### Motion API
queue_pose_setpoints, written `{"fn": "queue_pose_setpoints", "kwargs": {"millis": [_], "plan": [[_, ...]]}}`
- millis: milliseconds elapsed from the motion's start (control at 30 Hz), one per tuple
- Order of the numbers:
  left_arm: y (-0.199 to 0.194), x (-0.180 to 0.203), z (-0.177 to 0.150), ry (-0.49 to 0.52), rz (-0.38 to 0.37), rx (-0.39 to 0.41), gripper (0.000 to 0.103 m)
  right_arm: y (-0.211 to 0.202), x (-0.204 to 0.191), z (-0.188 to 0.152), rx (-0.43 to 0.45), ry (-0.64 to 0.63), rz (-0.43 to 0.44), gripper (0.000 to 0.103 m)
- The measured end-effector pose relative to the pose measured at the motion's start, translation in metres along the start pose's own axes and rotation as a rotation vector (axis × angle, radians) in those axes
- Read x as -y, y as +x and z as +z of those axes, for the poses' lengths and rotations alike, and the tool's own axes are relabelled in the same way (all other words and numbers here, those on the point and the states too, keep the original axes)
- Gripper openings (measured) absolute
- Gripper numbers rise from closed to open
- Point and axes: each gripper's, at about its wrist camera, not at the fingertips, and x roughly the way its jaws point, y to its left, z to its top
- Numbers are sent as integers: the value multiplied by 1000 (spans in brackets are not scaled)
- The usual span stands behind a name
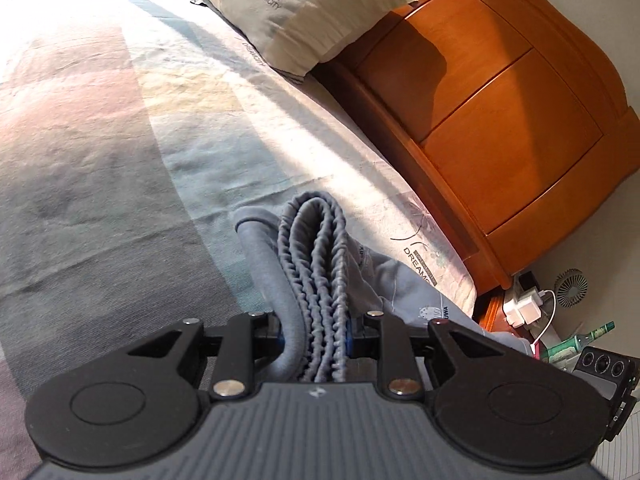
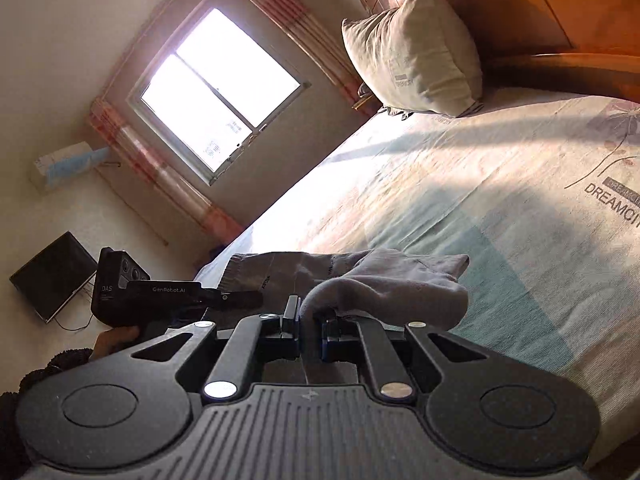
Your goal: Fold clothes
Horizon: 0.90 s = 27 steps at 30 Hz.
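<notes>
We hold one grey garment [image 1: 316, 264] between both tools, lifted a little above the bed [image 1: 120, 128]. Left gripper [image 1: 316, 336]: fingers pinching a bunched, ribbed band of the cloth together with a rolled hem; the pads themselves are buried in fabric and we cannot make them out. Right gripper [image 2: 308, 332]: fingers closed on a thin fold of the same garment, with the rest draped away over the bed in a soft hump and a flatter dark-edged panel behind it. Small print on the cloth is too blurred to read. In the right wrist view the left tool's black body [image 2: 132, 296] shows at the left, gripped by a hand [image 2: 116, 338] in a dark knitted sleeve [image 2: 44, 376]; its fingers are cut off from that view by our own mechanism. The bed sheet, pale with printed lettering and a flower, lies bare and wide ahead of both tools, strongly sunlit and washed out toward the window [image 2: 220, 92]. A pillow [image 1: 292, 12] leans on the wooden headboard [image 1: 500, 100], well apart from the garment. The near bed edge drops beside the garment in the left wrist view, toward a nightstand corner carrying white chargers [image 1: 524, 304], a green bottle [image 1: 580, 340] and a small fan [image 1: 572, 284], partly hidden.
</notes>
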Motion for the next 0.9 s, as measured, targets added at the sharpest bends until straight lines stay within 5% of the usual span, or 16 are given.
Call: {"fn": "queue_pose_setpoints", "kwargs": {"millis": [400, 700, 900], "plan": [[153, 85, 101, 185, -3, -95, 22, -17, 64, 25, 155, 18, -163, 12], [203, 124, 138, 318, 84, -151, 22, -8, 73, 4, 172, 70, -180, 12], [228, 107, 142, 286, 138, -174, 22, 1, 76, -2, 157, 48, -201, 11]]}}
